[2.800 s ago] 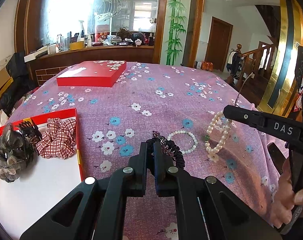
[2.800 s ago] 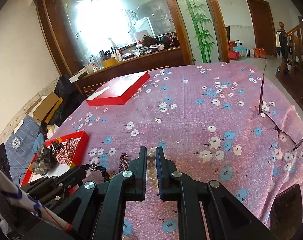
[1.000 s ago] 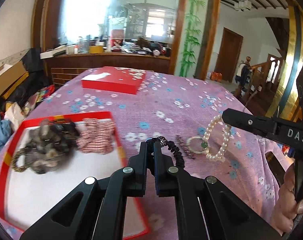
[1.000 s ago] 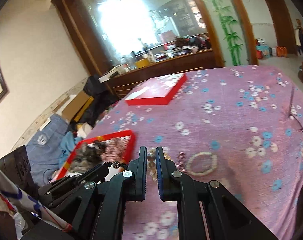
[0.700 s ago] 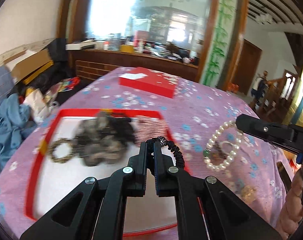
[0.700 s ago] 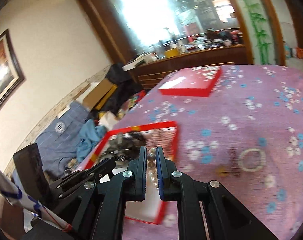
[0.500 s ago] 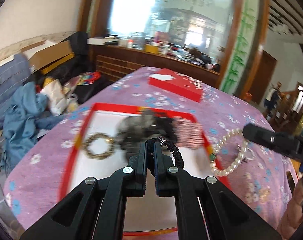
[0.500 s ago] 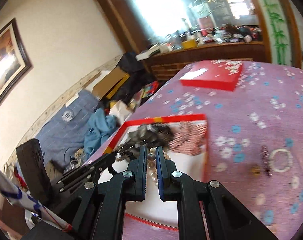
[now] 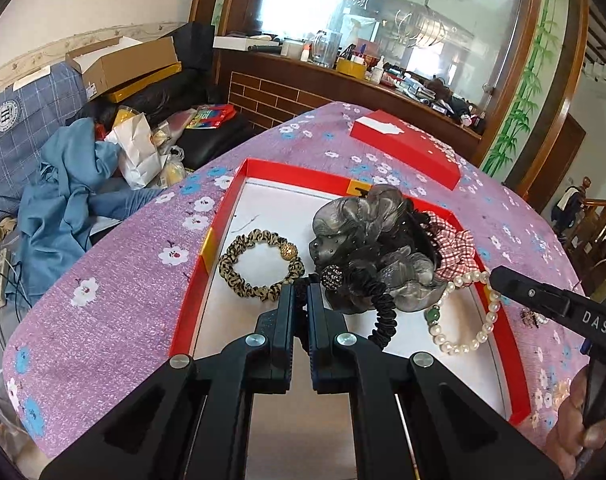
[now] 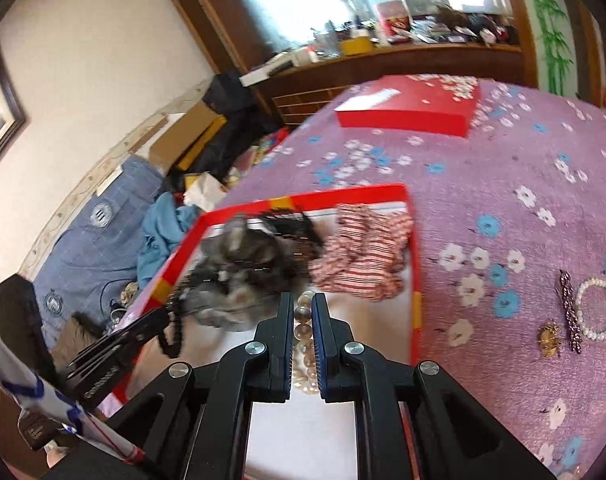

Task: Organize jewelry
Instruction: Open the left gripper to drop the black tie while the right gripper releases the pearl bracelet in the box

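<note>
The left gripper (image 9: 300,294) pinches a black coiled hair tie (image 9: 383,312), and the right gripper (image 10: 302,312) pinches a pearl bracelet (image 9: 465,312); both hang over the red tray (image 9: 207,256). Inside the tray lie a leopard-print scrunchie (image 9: 259,266), a grey fabric hair clip (image 9: 367,232) and a red checked scrunchie (image 10: 363,256). Right of the tray, on the purple floral tablecloth (image 10: 523,168), rest a small pearl bracelet (image 10: 597,308) and a dark beaded strand (image 10: 567,312).
</note>
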Available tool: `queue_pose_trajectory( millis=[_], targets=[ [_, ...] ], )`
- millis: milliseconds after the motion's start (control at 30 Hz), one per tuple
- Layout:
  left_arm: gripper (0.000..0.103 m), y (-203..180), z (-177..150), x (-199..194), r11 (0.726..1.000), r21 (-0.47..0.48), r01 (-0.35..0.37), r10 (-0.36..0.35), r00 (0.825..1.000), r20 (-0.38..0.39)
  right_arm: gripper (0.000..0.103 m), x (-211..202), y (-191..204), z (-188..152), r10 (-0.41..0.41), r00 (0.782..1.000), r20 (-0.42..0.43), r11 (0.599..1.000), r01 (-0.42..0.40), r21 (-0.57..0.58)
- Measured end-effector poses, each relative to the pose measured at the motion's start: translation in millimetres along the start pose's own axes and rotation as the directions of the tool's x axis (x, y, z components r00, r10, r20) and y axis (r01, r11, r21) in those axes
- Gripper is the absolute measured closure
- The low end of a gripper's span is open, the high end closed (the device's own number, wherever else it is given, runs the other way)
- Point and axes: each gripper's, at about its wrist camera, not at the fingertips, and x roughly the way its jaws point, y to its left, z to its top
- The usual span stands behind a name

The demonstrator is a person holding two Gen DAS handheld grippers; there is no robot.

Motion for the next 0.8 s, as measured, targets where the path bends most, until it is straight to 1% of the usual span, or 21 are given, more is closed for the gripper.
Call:
queue_pose_trajectory(
  millis=[133,167,267,433,600,800],
  targets=[
    [0.097,1.4,-3.9,7.9,1.0,-0.007,-0.017,0.017,1.0,-0.019,0.092,3.3,-8.4,0.7,-0.009,1.0,-0.002,1.0,0.009,0.007],
    [0.097,3.1,-3.7,9.8,1.0,-0.014,-0.012,0.012,1.0,-0.029,0.092,4.0,-8.5,0.4,-0.013,1.0,-0.002,1.0,0.013,0.002],
    [0.097,6.1,-3.1,11.6,0.999,-0.029,-0.015,0.014,0.999,-0.033,0.092,5.7,-6.7,-1.8,-0.045,0.999,0.007,0.999,0.045,-0.025],
    [0.097,4.2,-4.3,15.9,0.999,-0.026,-0.025,0.024,0.998,-0.053,0.092,7.8,-6.9,-6.2,-0.064,0.998,0.003,0.997,0.064,-0.031],
    [0.097,4.2,-4.2,20.1,0.999,-0.026,-0.04,0.038,0.996,-0.076,0.091,6.6,-1.4,-9.6,-0.098,0.995,0.02,0.993,0.099,-0.065],
    [0.097,2.4,-4.6,21.7,0.998,-0.016,-0.064,0.063,0.995,-0.082,0.091,4.4,-2.3,-11.4,-0.104,0.994,0.022,0.993,0.105,-0.058]
  ],
)
